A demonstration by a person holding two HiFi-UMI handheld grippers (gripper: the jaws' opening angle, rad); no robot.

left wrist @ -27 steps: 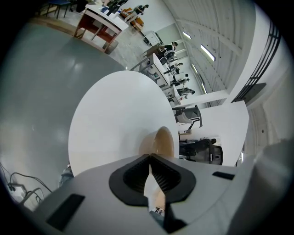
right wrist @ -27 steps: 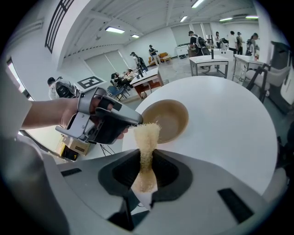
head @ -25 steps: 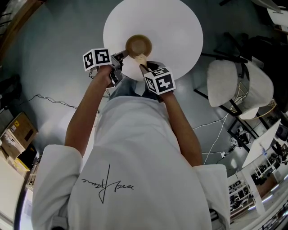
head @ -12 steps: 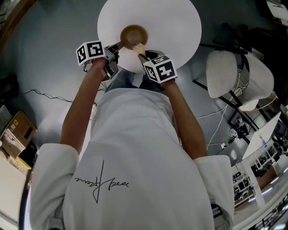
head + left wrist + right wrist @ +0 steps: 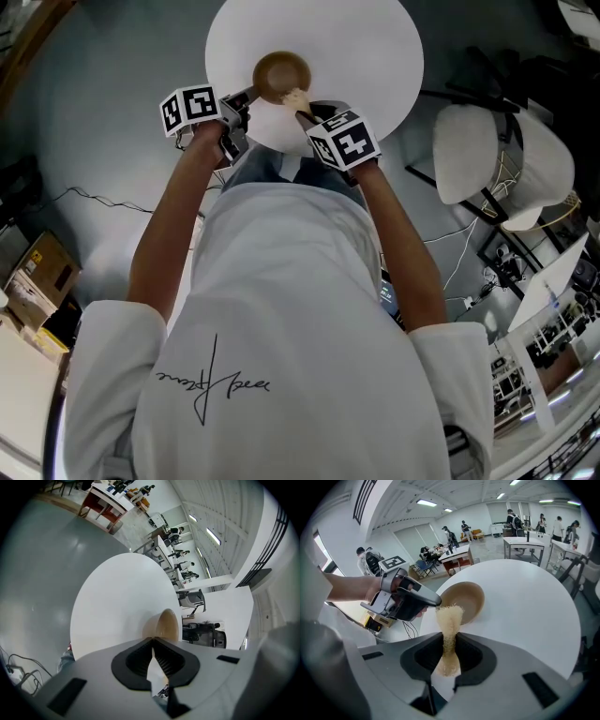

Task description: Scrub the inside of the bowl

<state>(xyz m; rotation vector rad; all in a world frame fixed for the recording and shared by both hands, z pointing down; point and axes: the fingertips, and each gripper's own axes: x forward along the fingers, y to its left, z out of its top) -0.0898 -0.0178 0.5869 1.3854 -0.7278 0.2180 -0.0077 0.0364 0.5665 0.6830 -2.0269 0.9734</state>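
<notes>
The bowl [image 5: 281,75], probably light and stiff, sits upper centre on the white counter [image 5: 366,47] and is likely to skid under scrubbing. The left tool [image 5: 247,96] is clenched on its thin rim, the best hold. The right tool [image 5: 305,112] grasps a soft scrubber [image 5: 449,618] at its mouth.

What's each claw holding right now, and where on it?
Left claw pinches the brown wooden bowl by its rim. Right claw is clamped on the tan fibrous scrubber around its midsection, with the free end reaching the bowl.
</notes>
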